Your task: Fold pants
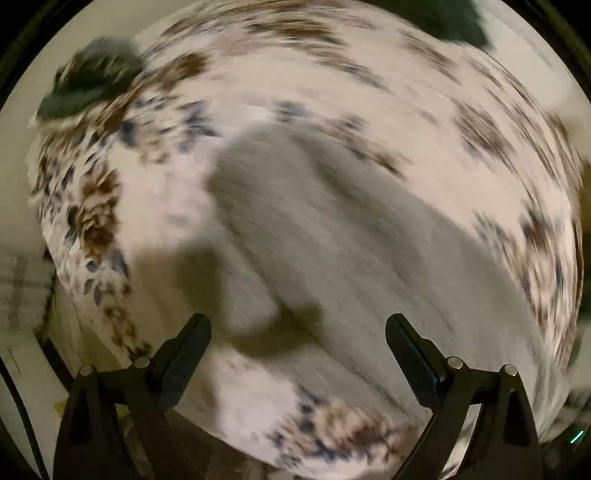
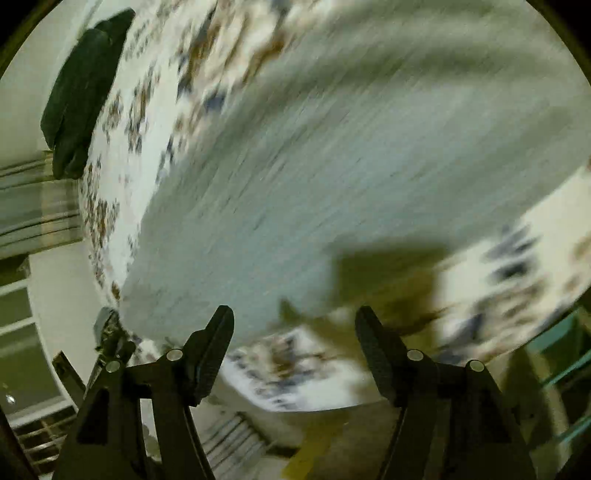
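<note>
The pants (image 1: 351,236) are pale grey and lie spread on a floral-print bedsheet (image 1: 92,206); both views are motion-blurred. In the right wrist view the pants (image 2: 295,177) fill the middle, running from lower left to upper right. My left gripper (image 1: 297,336) is open and empty, held above the pants near their lower edge. My right gripper (image 2: 293,332) is open and empty, above the near edge of the pants by the bed's edge.
A dark green garment (image 1: 88,88) lies at the far left of the bed, and shows in the right wrist view (image 2: 85,88) too. Another dark item (image 1: 443,18) sits at the top. The bed's edge (image 2: 295,398) and floor lie below the right gripper.
</note>
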`<state>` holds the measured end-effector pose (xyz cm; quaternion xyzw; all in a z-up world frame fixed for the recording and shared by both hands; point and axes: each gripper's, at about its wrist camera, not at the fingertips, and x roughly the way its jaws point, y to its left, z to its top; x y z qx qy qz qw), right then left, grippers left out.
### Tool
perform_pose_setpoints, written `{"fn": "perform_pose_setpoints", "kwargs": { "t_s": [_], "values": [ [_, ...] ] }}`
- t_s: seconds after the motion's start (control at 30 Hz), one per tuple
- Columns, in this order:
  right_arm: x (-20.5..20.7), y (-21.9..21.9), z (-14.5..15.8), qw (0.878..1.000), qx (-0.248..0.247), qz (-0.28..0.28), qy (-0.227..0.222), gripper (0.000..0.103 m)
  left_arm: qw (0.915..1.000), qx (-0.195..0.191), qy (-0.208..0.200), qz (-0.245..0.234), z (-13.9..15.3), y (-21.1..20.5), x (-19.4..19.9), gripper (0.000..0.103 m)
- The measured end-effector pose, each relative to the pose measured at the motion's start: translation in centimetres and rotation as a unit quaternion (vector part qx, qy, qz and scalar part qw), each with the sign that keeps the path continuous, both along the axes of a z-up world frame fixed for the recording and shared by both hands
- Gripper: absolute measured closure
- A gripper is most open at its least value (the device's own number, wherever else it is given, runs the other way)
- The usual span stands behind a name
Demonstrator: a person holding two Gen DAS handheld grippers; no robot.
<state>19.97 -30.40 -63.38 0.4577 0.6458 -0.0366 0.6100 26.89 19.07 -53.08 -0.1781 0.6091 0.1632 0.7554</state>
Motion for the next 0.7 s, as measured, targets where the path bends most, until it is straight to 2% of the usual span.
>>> {"fn": "perform_pose_setpoints", "kwargs": {
  "t_s": [0.1, 0.17, 0.2, 0.23, 0.27, 0.3, 0.33, 0.43, 0.57, 0.63, 0.7],
  "values": [
    [0.4, 3.2, -2.8, 0.998, 0.012, -0.045, 0.03, 0.033, 0.9977, -0.048, -0.008, 0.046, -1.4, 5.8, 2.5, 0.012],
    [0.5, 4.7, -4.2, 0.997, -0.002, -0.066, 0.046, 0.056, 0.9961, -0.069, -0.004, 0.055, -2.8, 7.3, 4.7, 0.016],
    [0.4, 5.2, -4.8, 0.996, -0.014, -0.068, 0.049, 0.077, 0.9952, -0.079, -0.007, 0.058, -3.3, 7.7, 5.5, 0.016],
    [0.5, 5.6, -4.8, 0.996, -0.033, -0.068, 0.053, 0.086, 0.9945, -0.087, -0.006, 0.057, -4.1, 8.1, 6.4, 0.022],
    [0.5, 6.0, -4.7, 0.995, -0.045, -0.069, 0.051, 0.089, 0.9949, -0.086, -0.002, 0.052, -4.9, 8.2, 7.3, 0.049],
    [0.8, 6.7, -4.4, 0.995, -0.061, -0.067, 0.046, 0.093, 0.9946, -0.095, -0.001, 0.041, -5.7, 8.2, 7.9, 0.069],
    [1.1, 7.2, -3.7, 0.994, -0.082, -0.058, 0.038, 0.095, 0.9943, -0.102, 0.002, 0.032, -6.1, 8.1, 8.2, 0.085],
    [1.5, 8.2, -1.4, 0.992, -0.116, -0.044, 0.021, 0.097, 0.9961, -0.084, -0.025, 0.006, -4.3, 7.7, 7.3, 0.091],
    [1.4, 8.2, 2.9, 0.989, -0.147, -0.027, -0.009, 0.097, 0.9934, -0.094, -0.066, 0.007, 0.6, 8.2, 3.2, 0.091],
    [1.3, 7.3, 4.5, 0.988, -0.153, -0.014, -0.015, 0.097, 0.9932, -0.094, -0.067, 0.012, 1.8, 8.7, 1.1, 0.091],
    [0.9, 6.8, 5.7, 0.987, -0.162, 0.006, -0.013, 0.097, 0.994, -0.093, -0.054, 0.015, 1.6, 9.2, -0.6, 0.091]
  ]
}}
